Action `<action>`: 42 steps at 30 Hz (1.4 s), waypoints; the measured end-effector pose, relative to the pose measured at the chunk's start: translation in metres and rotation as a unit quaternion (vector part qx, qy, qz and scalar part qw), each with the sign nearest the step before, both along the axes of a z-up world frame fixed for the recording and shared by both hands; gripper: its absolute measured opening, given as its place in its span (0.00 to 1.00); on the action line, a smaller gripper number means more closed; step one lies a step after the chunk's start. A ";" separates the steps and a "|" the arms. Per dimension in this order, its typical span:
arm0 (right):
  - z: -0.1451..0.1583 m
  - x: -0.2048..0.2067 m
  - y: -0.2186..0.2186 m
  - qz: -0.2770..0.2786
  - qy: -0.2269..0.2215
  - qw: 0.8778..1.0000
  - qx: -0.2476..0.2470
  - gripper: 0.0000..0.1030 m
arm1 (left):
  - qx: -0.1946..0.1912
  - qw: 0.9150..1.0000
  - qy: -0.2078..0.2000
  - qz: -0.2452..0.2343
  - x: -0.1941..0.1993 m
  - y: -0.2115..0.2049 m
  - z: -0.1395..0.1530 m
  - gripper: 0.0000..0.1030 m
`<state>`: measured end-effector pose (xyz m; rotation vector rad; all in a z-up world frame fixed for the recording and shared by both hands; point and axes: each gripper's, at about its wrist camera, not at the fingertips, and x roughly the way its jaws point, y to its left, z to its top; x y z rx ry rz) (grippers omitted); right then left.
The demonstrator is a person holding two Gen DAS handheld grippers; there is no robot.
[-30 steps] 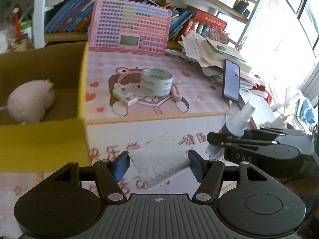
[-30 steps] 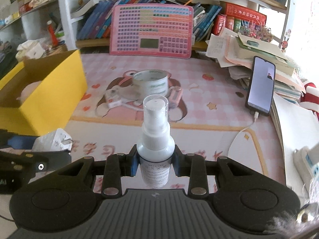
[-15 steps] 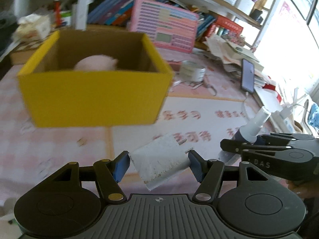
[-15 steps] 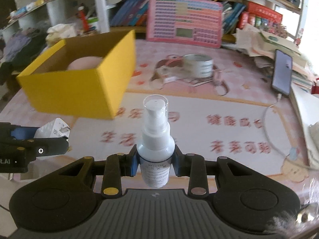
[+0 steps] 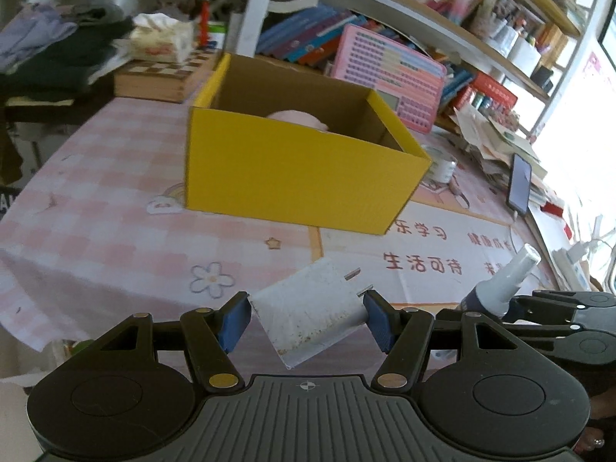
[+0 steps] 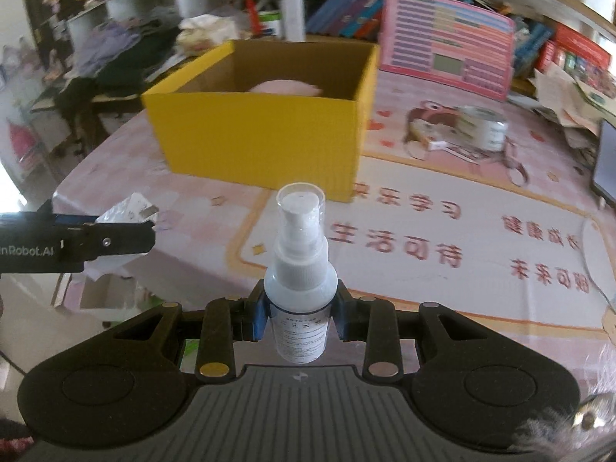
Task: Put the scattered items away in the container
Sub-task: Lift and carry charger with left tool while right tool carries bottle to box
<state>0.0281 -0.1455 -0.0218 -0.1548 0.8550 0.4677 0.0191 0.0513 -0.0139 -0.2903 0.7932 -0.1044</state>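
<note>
My left gripper (image 5: 306, 319) is shut on a white plug adapter (image 5: 308, 317) whose metal prongs point up and right. In the right wrist view my right gripper (image 6: 299, 313) is shut on a small white spray bottle (image 6: 299, 269), held upright. Both hang above the pink tablecloth, in front of the open yellow cardboard box (image 5: 296, 177) (image 6: 261, 134). A pink plush toy (image 5: 298, 118) (image 6: 285, 87) lies inside the box. The right gripper with its spray bottle (image 5: 500, 288) shows at the right of the left wrist view; the left gripper (image 6: 96, 236) shows at the left of the right one.
A roll of clear tape (image 6: 481, 127) and a small packet (image 6: 423, 134) lie on the cloth right of the box. A phone (image 5: 519, 186) on a cable lies at the right. A pink toy keyboard (image 5: 389, 77), books and paper piles line the back. The table edge (image 6: 69, 200) drops away left.
Both grippers have swung left across the table with their loads. The yellow box went from the left edge of the views to the middle; the tape roll slid off to the right.
</note>
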 end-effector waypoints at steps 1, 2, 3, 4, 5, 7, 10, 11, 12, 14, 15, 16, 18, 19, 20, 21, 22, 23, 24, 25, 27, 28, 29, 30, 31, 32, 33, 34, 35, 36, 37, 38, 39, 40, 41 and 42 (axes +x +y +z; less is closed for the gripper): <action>0.001 -0.001 0.005 0.009 -0.001 1.000 -0.001 0.30 | -0.001 1.000 -0.001 0.004 -0.002 0.003 0.000 0.62; 0.001 -0.002 0.009 0.017 -0.002 1.000 -0.002 0.30 | -0.002 1.000 -0.003 0.009 -0.004 0.007 0.001 0.62; 0.002 -0.002 0.013 0.025 -0.002 1.000 -0.003 0.30 | -0.003 1.000 -0.006 0.013 -0.006 0.010 0.002 0.62; 0.002 -0.002 0.017 0.032 -0.004 0.999 -0.004 0.30 | -0.004 1.000 -0.008 0.017 -0.007 0.013 0.003 0.62; 0.003 -0.003 0.021 0.039 -0.006 0.999 -0.006 0.30 | -0.004 1.000 -0.011 0.021 -0.008 0.016 0.004 0.62; 0.005 -0.003 0.027 0.050 -0.009 0.999 -0.008 0.30 | -0.005 0.999 -0.016 0.028 -0.009 0.020 0.006 0.62; 0.007 -0.002 0.035 0.062 -0.014 0.998 -0.012 0.30 | -0.007 0.999 -0.023 0.036 -0.009 0.026 0.008 0.62; 0.008 -0.002 0.037 0.066 -0.017 0.998 -0.013 0.30 | -0.007 0.999 -0.026 0.038 -0.009 0.028 0.009 0.62; 0.009 -0.002 0.039 0.069 -0.019 0.997 -0.014 0.30 | -0.007 0.999 -0.030 0.040 -0.009 0.030 0.011 0.62; 0.012 -0.001 0.044 0.076 -0.027 0.997 -0.015 0.30 | -0.006 0.998 -0.038 0.043 -0.009 0.033 0.014 0.62; 0.014 0.000 0.046 0.079 -0.031 0.996 -0.016 0.30 | -0.006 0.998 -0.043 0.045 -0.008 0.035 0.016 0.62; 0.016 0.000 0.047 0.082 -0.036 0.996 -0.016 0.30 | -0.005 0.998 -0.047 0.046 -0.007 0.036 0.018 0.62; 0.020 0.002 0.051 0.087 -0.044 0.995 -0.014 0.30 | -0.003 0.997 -0.054 0.048 -0.006 0.038 0.022 0.62; 0.022 0.004 0.052 0.089 -0.048 0.995 -0.013 0.30 | -0.002 0.997 -0.057 0.049 -0.005 0.039 0.024 0.62; 0.025 0.005 0.054 0.091 -0.052 0.994 -0.011 0.30 | 0.000 0.997 -0.060 0.050 -0.004 0.040 0.025 0.62; 0.027 0.007 0.055 0.093 -0.056 0.994 -0.009 0.30 | 0.001 0.997 -0.063 0.051 -0.003 0.041 0.027 0.62; 0.029 0.009 0.056 0.095 -0.059 0.994 -0.007 0.30 | 0.003 0.996 -0.065 0.052 -0.001 0.041 0.029 0.62; 0.031 0.011 0.057 0.097 -0.063 0.993 -0.005 0.30 | 0.005 0.996 -0.068 0.053 0.000 0.042 0.030 0.62; 0.033 0.014 0.059 0.098 -0.066 0.993 -0.002 0.30 | 0.009 0.996 -0.072 0.054 0.002 0.042 0.033 0.62; 0.035 0.017 0.059 0.099 -0.069 0.993 0.001 0.30 | 0.012 0.996 -0.077 0.055 0.004 0.042 0.035 0.62; 0.041 0.025 0.060 0.098 -0.077 0.992 0.008 0.30 | 0.020 0.994 -0.086 0.056 0.010 0.043 0.041 0.62; 0.044 0.030 0.060 0.097 -0.083 0.992 0.013 0.30 | 0.023 0.994 -0.091 0.057 0.013 0.043 0.044 0.62; 0.049 0.036 0.060 0.096 -0.090 0.991 0.018 0.30 | 0.027 0.993 -0.096 0.058 0.017 0.043 0.047 0.62; 0.053 0.042 0.060 0.095 -0.097 0.990 0.023 0.30 | 0.030 0.993 -0.101 0.059 0.022 0.042 0.050 0.62; 0.058 0.047 0.059 0.094 -0.104 0.990 0.029 0.30 | 0.033 0.992 -0.105 0.059 0.027 0.042 0.053 0.62; 0.063 0.054 0.058 0.093 -0.112 0.989 0.033 0.30 | 0.036 0.992 -0.109 0.060 0.033 0.041 0.056 0.62; 0.068 0.061 0.057 0.091 -0.119 0.988 0.038 0.30 | 0.039 0.991 -0.112 0.060 0.039 0.041 0.060 0.62; 0.072 0.068 0.055 0.089 -0.124 0.987 0.042 0.30 | 0.042 0.991 -0.116 0.059 0.045 0.040 0.063 0.62; 0.076 0.075 0.054 0.086 -0.130 0.987 0.046 0.30 | 0.045 0.990 -0.120 0.057 0.052 0.039 0.065 0.62; 0.080 0.084 0.053 0.082 -0.135 0.986 0.049 0.30 | 0.049 0.990 -0.124 0.054 0.059 0.038 0.068 0.62; 0.082 0.092 0.053 0.080 -0.140 0.986 0.050 0.30 | 0.054 0.989 -0.127 0.051 0.066 0.037 0.070 0.62; 0.084 0.101 0.053 0.079 -0.143 0.985 0.049 0.30 | 0.057 0.989 -0.129 0.047 0.074 0.036 0.072 0.62; 0.085 0.111 0.054 0.078 -0.146 0.985 0.047 0.30 | 0.059 0.989 -0.131 0.043 0.082 0.035 0.073 0.62; 0.086 0.120 0.055 0.078 -0.146 0.985 0.045 0.30 | 0.061 0.988 -0.133 0.039 0.090 0.033 0.074 0.62; 0.085 0.129 0.056 0.080 -0.145 0.985 0.040 0.30 | 0.065 0.988 -0.133 0.035 0.098 0.032 0.073 0.62; 0.083 0.138 0.057 0.081 -0.144 0.986 0.036 0.30 | 0.070 0.988 -0.131 0.031 0.108 0.029 0.072 0.62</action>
